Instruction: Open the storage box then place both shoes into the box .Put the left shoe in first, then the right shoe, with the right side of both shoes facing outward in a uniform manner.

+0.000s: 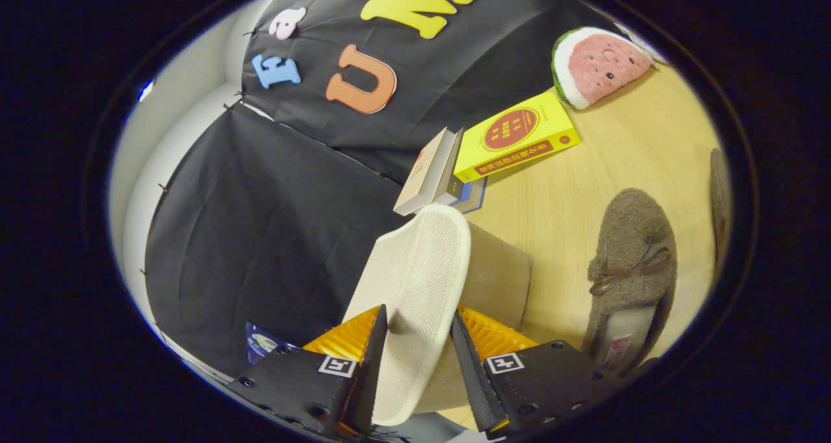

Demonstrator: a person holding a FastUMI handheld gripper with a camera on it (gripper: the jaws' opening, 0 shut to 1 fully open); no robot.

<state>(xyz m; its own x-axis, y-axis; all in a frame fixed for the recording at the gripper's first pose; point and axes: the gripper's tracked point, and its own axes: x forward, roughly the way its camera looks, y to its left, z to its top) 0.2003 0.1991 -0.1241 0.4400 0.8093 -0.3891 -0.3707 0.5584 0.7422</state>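
the fingers point(419, 352) are closed most of the way onto the edge of the storage box lid point(415, 287), a pale, woven-textured panel with a rounded white rim. one finger presses on each face of it, so the lid is pinched between them. the lid stands raised and tilted, rising from between the fingers toward the far side. just behind and to the right of the lid is the beige storage box point(496, 284), its fabric side wall showing beside the lid, resting on the light wooden surface point(571, 209).

to the right of the box, near the right finger, lies a brown fuzzy shoe point(633, 261) with a small bow on top, its opening facing near and its toe pointing far. a sliver of a second brown shoe point(719, 202) shows further right, apart from the first.

beyond the box, a yellow book point(519, 141) leans against a few other books point(432, 173) that stand against the black cloth wall. farther right along the far side of the surface sits a watermelon-slice plush toy point(597, 66).
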